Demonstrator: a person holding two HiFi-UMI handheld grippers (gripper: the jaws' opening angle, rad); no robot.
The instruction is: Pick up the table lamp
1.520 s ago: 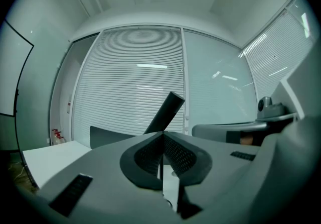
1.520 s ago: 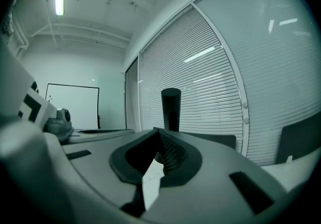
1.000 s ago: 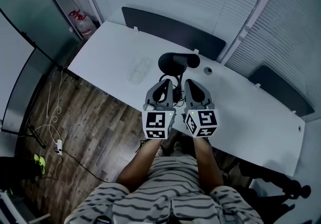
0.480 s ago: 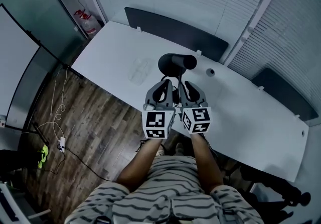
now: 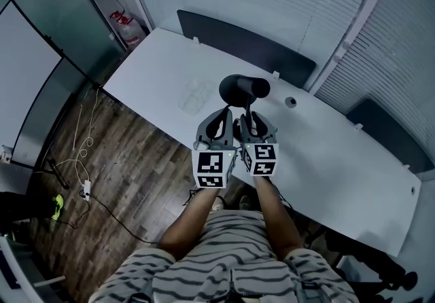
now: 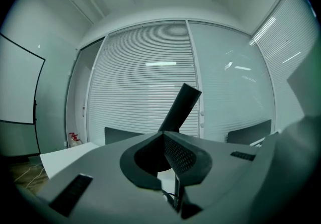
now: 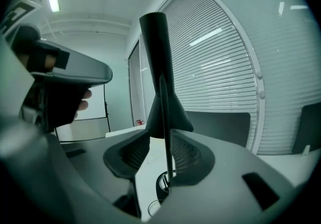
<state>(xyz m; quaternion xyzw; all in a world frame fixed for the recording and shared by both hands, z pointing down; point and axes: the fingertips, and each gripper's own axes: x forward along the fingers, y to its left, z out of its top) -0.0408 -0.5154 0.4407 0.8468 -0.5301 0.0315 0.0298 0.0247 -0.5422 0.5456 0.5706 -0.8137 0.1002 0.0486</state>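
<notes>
One tool alone grips: my left tool point(image 6: 165, 140) pinches the thin stem point(image 7: 167, 168) of the black tube-shaded table lamp point(image 5: 241, 87) while my right tool point(image 7: 158, 140), jaws just opened, merely straddles it, so it may pivot.

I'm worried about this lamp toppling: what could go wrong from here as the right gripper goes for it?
1. The right gripper has just been opening; the table lamp's thin stem stands between its jaws, unpressed and nearer one pad, so closing may shove it sideways.
2. The bulky head sits high on that stem; lifted, the lamp may swing or twist in the grip.
</notes>
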